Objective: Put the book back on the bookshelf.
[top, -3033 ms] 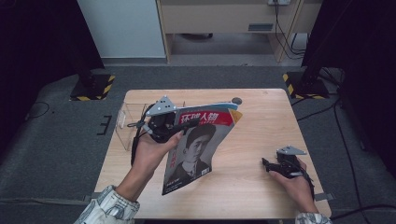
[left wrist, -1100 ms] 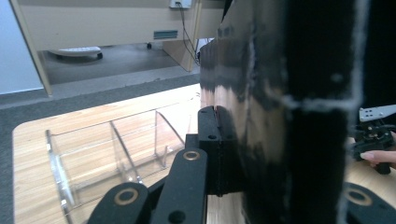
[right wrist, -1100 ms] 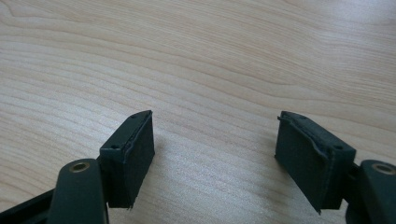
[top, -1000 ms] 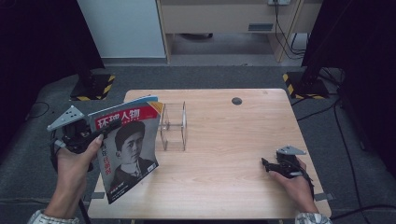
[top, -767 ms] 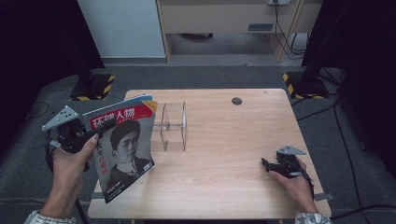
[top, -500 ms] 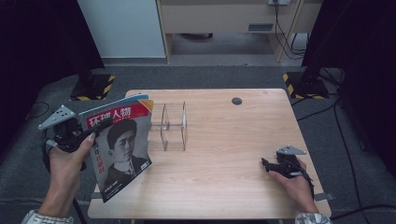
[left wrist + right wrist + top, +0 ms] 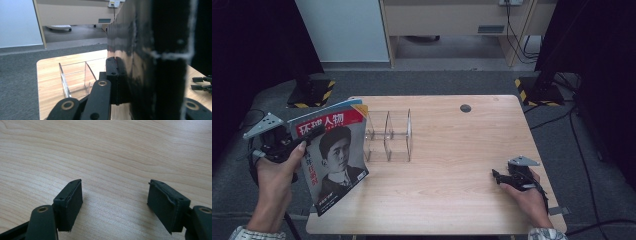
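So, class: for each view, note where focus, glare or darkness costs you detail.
High view: evenly lit light wooden table, dark at both room edges. Left gripper view: the glossy red-topped portrait magazine is a blurred black slab near the lens; the clear acrylic divider rack stays readable. Right gripper view: wood grain sharp, soft shadows under the open right claw.

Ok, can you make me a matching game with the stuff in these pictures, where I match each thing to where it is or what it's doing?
Things:
1. magazine
2. clear rack
3. right gripper
4. left gripper

States:
A. open, low over bare wood at the table's right side
B. stands with nothing in it, on the table's left half
C. shut on the cover's top edge
D. held upright over the table's left edge

Pairs: 1-D, 2-B, 3-A, 4-C
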